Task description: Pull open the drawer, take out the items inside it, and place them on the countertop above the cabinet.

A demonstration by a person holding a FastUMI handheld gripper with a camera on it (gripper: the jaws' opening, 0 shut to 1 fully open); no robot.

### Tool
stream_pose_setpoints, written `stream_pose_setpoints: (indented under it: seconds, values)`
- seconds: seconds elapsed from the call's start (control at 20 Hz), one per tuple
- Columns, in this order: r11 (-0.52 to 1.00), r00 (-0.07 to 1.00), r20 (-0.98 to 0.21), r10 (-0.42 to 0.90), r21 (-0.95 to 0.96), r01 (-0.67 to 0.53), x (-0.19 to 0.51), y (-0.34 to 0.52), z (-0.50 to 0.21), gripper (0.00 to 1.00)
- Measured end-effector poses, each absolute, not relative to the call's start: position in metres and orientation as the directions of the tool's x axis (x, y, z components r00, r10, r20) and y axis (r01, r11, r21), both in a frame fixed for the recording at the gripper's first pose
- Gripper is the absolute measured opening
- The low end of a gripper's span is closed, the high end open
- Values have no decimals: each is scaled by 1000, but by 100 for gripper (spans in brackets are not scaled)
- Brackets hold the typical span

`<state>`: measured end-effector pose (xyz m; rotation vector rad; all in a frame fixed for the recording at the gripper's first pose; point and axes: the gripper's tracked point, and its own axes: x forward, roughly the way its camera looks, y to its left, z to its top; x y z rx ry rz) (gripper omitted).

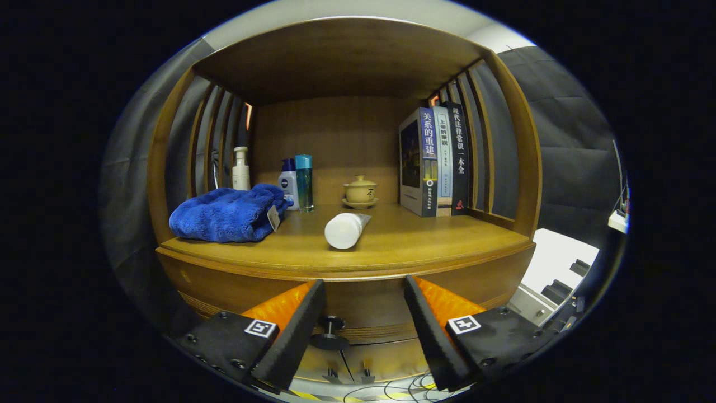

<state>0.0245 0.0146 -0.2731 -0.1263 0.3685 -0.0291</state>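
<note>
A wooden cabinet (347,280) stands in a booth walled with black cloth; its countertop (391,240) sits in an open niche with slatted sides and a wooden back. Taking the white tube (345,229) on the countertop as landmark: it lies on its side near the front edge, its long axis running front to back, round cap end toward the gripper and flat tail toward the back wall. Left of it lies a folded blue towel (229,214). Behind the towel stand a white pump bottle (241,169), a small white bottle (288,184) and a teal bottle (304,183). Behind the tube sits a lidded tea cup (361,192); to the right stand three books (436,162).

Below the tube, on the cabinet front, the drawer (358,313) shows a dark knob (330,332). The gripper (363,322) has its fingers (296,330) spread apart, the knob between them nearer the left one, nothing clamped.
</note>
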Motion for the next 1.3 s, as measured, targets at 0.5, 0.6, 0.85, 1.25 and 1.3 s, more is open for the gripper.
stream_pose_setpoints:
  seconds: [0.5,0.6,0.85,1.25,1.3]
  values:
    - [995,932,-359,-45,-95,12,-33,38,-170,94]
    - [996,940,-337,-52,-91,22,-40,37,-125,95]
    - [995,971,-232,-62,-87,43,-54,44,-31,96]
    - [995,978,-200,-58,-96,40,-64,61,-2,97]
    - [995,979,-196,-57,-86,41,-63,63,0,97]
